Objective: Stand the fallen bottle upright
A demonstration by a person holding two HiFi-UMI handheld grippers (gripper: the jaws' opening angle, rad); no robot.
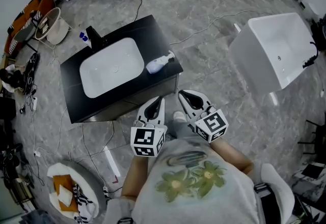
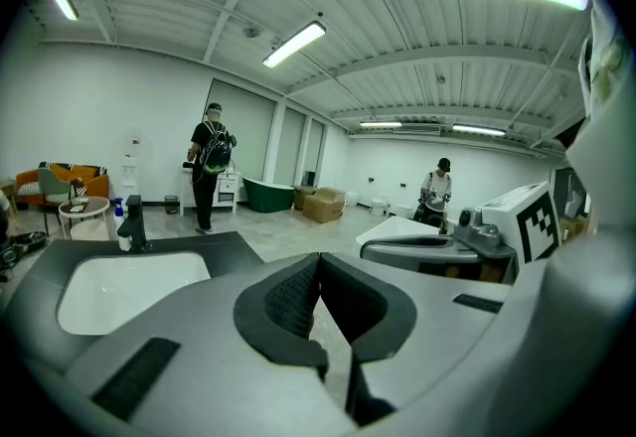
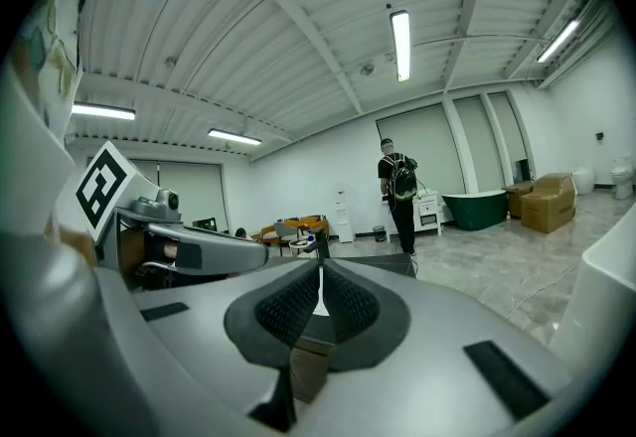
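The fallen bottle (image 1: 158,63), white with a spray top, lies on its side on the black vanity top (image 1: 154,30), just right of the white sink basin (image 1: 111,67). Both grippers hover over the floor in front of the vanity, short of the bottle. My left gripper (image 1: 160,100) is shut and holds nothing, its pads meeting in the left gripper view (image 2: 319,259). Beside it on the right, my right gripper (image 1: 181,94) is also shut and empty, jaws together in the right gripper view (image 3: 320,268). The left gripper view does not show the bottle.
A black faucet (image 1: 94,36) and a small blue-topped bottle (image 1: 83,38) stand at the basin's back left. A white bathtub (image 1: 275,50) sits to the right. Cables (image 1: 137,1) trail over the grey floor. Two people (image 2: 210,165) (image 2: 436,195) stand far off.
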